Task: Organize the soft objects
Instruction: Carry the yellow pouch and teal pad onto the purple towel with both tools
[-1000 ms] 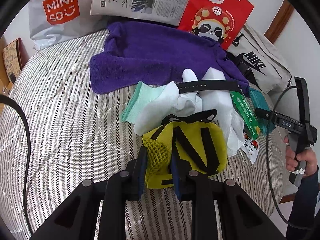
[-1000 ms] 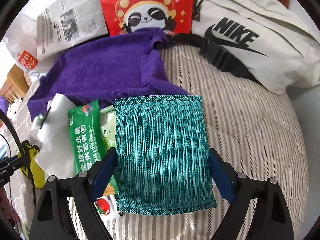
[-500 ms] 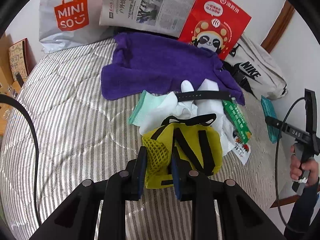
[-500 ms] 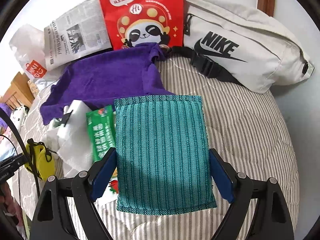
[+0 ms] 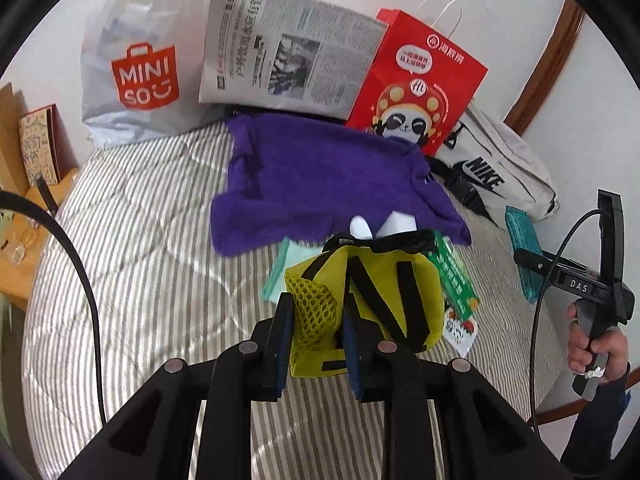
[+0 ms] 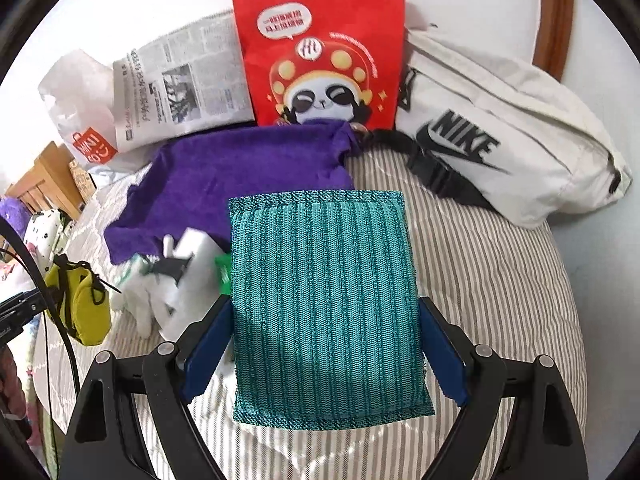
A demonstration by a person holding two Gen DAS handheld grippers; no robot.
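Left hand-held gripper (image 5: 316, 340) clenched on yellow pouch (image 5: 372, 300), right hand-held gripper (image 6: 324, 344) clamping teal pad (image 6: 326, 304) by its edges, both apparently clear of the bed (image 5: 140, 240) for sorting.

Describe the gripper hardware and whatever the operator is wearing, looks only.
Both are matte black frames with round silver pivot bolts and dark blue pads on the jaws. The left gripper has a black cable looping past it. In the left wrist view, the right gripper shows a black pistol handle, a body lettered DAS, an upright black post and a thin black cable. The hand on it has a dark navy sleeve.
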